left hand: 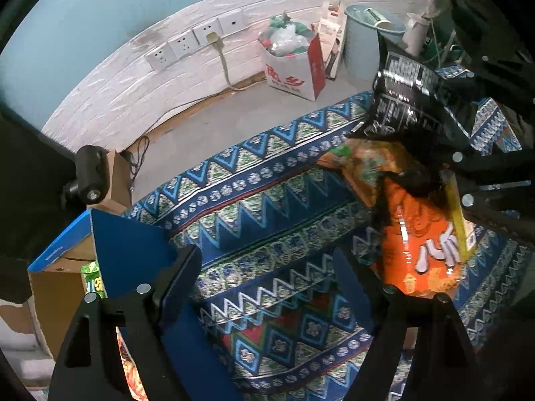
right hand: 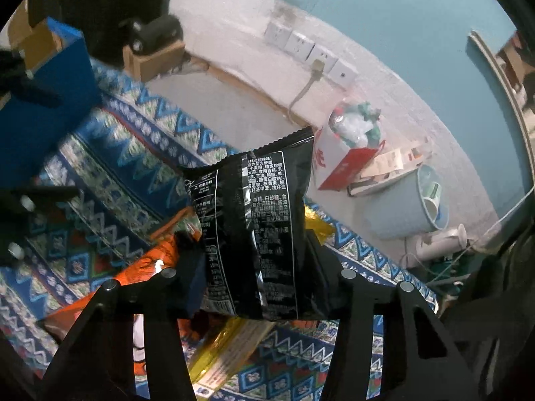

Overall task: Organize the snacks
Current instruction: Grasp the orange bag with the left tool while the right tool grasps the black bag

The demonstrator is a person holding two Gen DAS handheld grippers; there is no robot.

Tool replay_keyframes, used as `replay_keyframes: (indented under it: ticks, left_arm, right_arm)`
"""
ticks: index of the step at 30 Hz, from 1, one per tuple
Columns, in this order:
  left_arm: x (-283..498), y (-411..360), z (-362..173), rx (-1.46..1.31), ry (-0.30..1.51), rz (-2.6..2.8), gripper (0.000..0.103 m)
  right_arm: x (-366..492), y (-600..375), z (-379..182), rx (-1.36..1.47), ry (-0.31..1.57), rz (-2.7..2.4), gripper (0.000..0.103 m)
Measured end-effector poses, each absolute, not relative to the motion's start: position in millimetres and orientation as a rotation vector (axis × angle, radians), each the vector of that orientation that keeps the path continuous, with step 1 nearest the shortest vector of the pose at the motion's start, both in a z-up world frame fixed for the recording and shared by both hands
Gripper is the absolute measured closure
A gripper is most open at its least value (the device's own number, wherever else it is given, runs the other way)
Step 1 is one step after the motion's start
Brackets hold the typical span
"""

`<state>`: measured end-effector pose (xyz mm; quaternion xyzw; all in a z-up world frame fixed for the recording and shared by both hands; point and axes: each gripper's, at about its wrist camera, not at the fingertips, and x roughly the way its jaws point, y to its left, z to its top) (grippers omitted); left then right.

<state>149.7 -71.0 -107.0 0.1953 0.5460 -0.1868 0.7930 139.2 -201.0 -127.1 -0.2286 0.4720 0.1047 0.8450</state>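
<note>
Black snack packet point(right hand: 254, 234) is clamped between the right tongs point(right hand: 255, 287); left tongs point(left hand: 264, 287) gape empty.

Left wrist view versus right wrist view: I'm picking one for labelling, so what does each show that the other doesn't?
Only the left wrist view shows inside the blue box, with a green snack pack, and the open left hand-held gripper.

Only the right wrist view shows the right hand-held gripper shut on the black snack bag up close.

Both show that bag, the orange snack bag, the patterned cloth and the wall sockets.
</note>
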Motion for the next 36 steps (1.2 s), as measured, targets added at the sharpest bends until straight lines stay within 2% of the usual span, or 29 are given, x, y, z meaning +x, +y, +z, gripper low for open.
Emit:
replay_keyframes:
  ticks: [9, 21, 28, 30, 36]
  left_arm:
    - [130, -93, -106, 0.381, 1.211, -0.471, 0.021]
    - [109, -135, -128, 0.228, 1.372, -0.602, 0.017]
    - [105, -157, -147, 0.262, 1.418, -0.575, 0.017]
    - [102, -166, -155, 0.292, 1.421, -0.567, 0.013]
    - [97, -178, -183, 0.376, 1.457, -0.534, 0.012]
  right_arm:
    - [113, -230, -102, -0.35, 0.99, 0.196, 0.052]
    - [75, -296, -112, -0.199, 1.059, 0.126, 0.052]
    - [65, -321, -120, -0.142, 1.072, 0.114, 0.052]
    - [65, -325, -121, -0.132, 1.072, 0.114, 0.052]
    - [64, -330, -123, -0.108, 1.071, 0.126, 0.052]
